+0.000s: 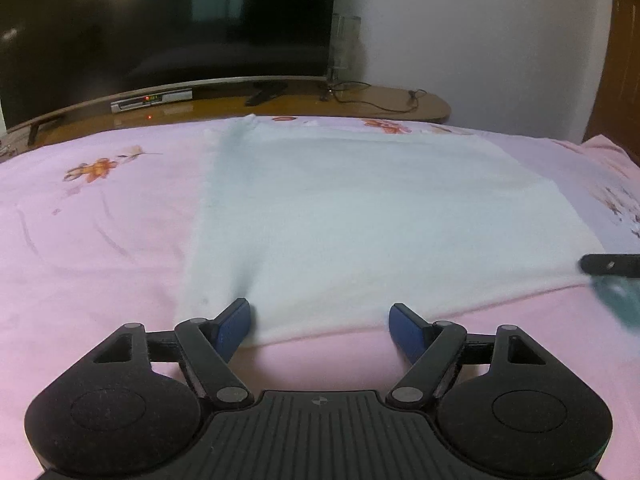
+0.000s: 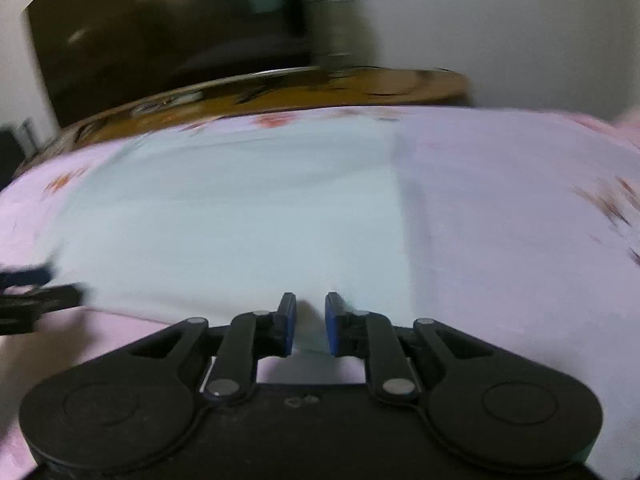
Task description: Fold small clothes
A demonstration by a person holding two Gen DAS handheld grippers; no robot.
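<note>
A pale mint-white cloth is lying spread flat on a pink floral bedsheet, its near edge running just ahead of both tools, with a dark television and a wooden stand sitting beyond the bed. The left gripper is hovering at the cloth's near left corner with its blue pads standing wide apart; the left pad is touching the hem, yet nothing is being pinched. The right gripper is sitting at the near edge close to the right corner, its jaws drawn narrow with only a slim gap between them, and a small fold of the hem appears to be lying in that gap; the right wrist view is blurring, so whether the pads are actually pressing on fabric is hard to judge. The risk here is an uneven lift: if the right side is gripping while the left is staying open, the cloth could be dragging askew and wrinkling. A pinch taken too deep could also be catching the bedsheet beneath, pulling both layers up together.
</note>
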